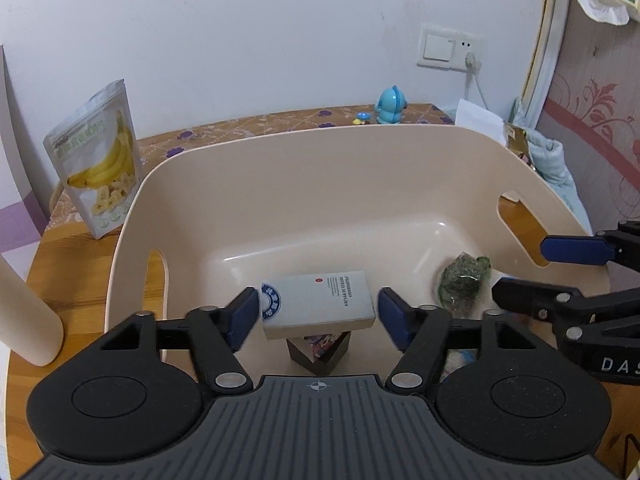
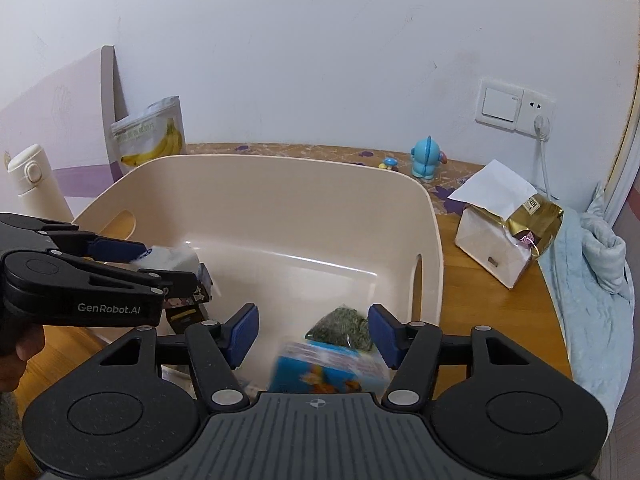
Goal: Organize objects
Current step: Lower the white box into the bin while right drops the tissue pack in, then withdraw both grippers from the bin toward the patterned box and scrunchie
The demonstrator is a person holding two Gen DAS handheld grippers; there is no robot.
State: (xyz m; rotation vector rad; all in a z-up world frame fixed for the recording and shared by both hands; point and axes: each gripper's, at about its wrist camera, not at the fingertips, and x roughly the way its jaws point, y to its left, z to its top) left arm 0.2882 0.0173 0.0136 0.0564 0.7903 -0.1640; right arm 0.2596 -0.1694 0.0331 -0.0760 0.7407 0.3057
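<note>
A beige plastic bin (image 1: 320,168) stands on the wooden table; it also shows in the right wrist view (image 2: 280,200). Inside lie a grey box (image 1: 320,300) resting on a small dark printed box (image 1: 320,350), and a green packet (image 1: 464,284). My left gripper (image 1: 316,316) is open above the grey box, jaws apart on either side without touching it. My right gripper (image 2: 312,332) is open over the bin's near right part, above a blue printed box (image 2: 328,372) and the green packet (image 2: 344,328). The blue box looks blurred.
A banana chips bag (image 1: 100,160) stands left of the bin. A cream thermos (image 2: 34,184) is at far left. A blue toy figure (image 2: 426,158), a white and gold bag (image 2: 504,224) and a light blue cloth (image 2: 592,280) sit to the right.
</note>
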